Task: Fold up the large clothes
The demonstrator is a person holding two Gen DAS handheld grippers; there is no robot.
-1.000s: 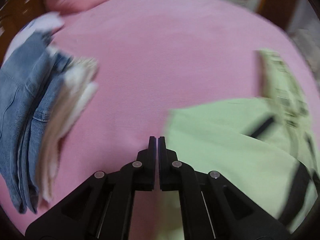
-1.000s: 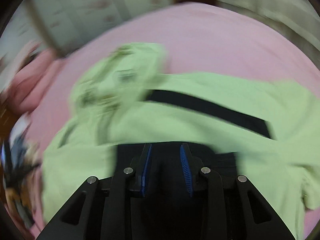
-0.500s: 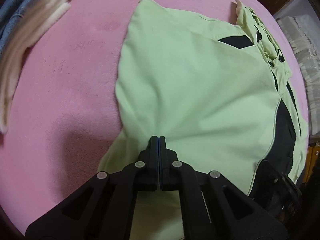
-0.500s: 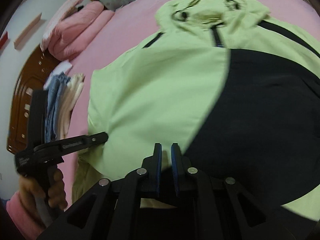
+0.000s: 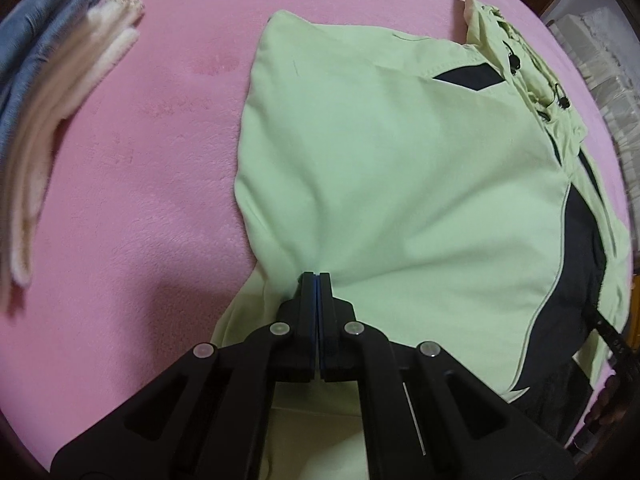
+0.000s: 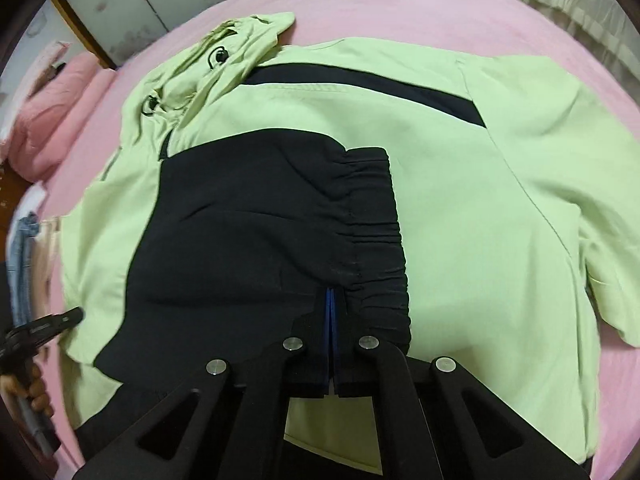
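Bare pink blanket (image 5: 132, 184) lay open left of the green jacket (image 5: 400, 168); folded clothes (image 5: 44, 92) (denim and cream) blocked the far-left edge.

- The left gripper (image 5: 316, 276) points steeply down, its jaws pressed together on a pinch of cloth.
- The right gripper (image 6: 331, 292) also points down; its jaws have just been closing and now meet (cloth caught between them).
- A hand (image 6: 34, 390) grips the left tool's handle.
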